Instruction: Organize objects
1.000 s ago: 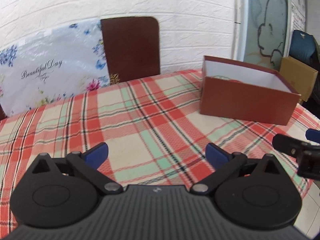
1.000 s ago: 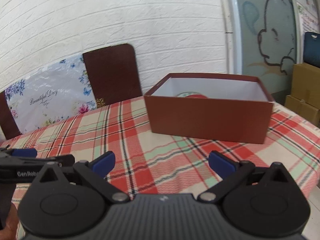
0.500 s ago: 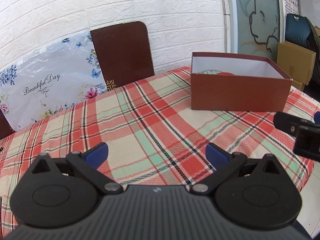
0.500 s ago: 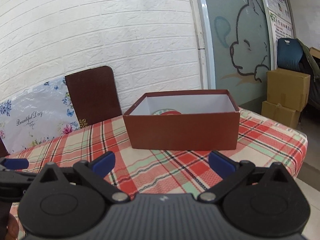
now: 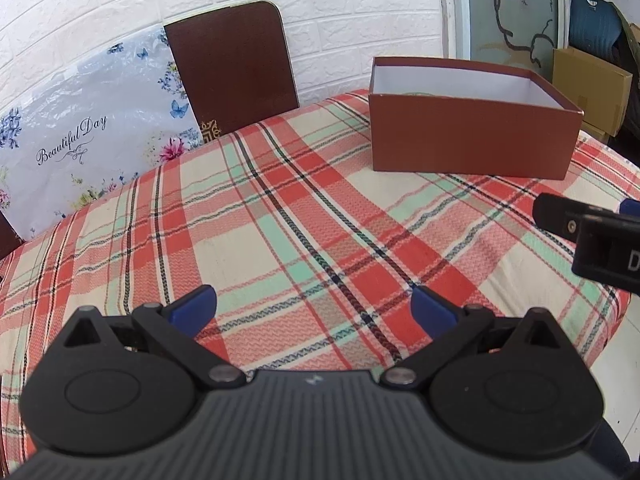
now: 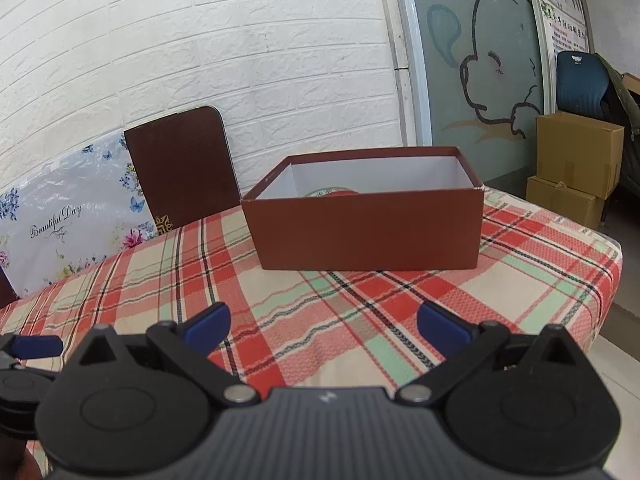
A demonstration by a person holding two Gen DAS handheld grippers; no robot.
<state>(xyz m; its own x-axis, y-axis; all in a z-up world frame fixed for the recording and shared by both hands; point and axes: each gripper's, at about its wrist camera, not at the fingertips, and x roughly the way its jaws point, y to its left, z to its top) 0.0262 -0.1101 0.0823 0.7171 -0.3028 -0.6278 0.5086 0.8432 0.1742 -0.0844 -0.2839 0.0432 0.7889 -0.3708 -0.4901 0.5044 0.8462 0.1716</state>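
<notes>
Both views have swung over the past second: the box (image 6: 368,216) now sits dead ahead of the right claw (image 6: 322,326), where a second ago it lay ahead and to its right, and it has slid up and to the right of the left claw (image 5: 314,306).

Both claws hang released and hold nothing, their blue pads (image 6: 208,326) spread wide over the plaid cloth of the bench (image 5: 280,220). The right claw's tip (image 5: 560,216) juts in at the far right of the left claw, at about the same height, so the two tools appear to be held side by side, level and pointing forward across the bench toward the box. The left claw likewise shows at the far left of the right claw's view.

Inside the open box, a round red-and-green item (image 6: 332,193) peeks over the near wall; what it is cannot be told. No loose object lies on the cloth between either claw and the box. Judging from that, the sorting looks largely done, perhaps finished, with at most a lid or unseen items left.

Beyond the bench, ahead and to the left of both claws, a brown chair back (image 5: 232,68) and a floral bag (image 5: 88,128) lean against a white brick wall.
</notes>
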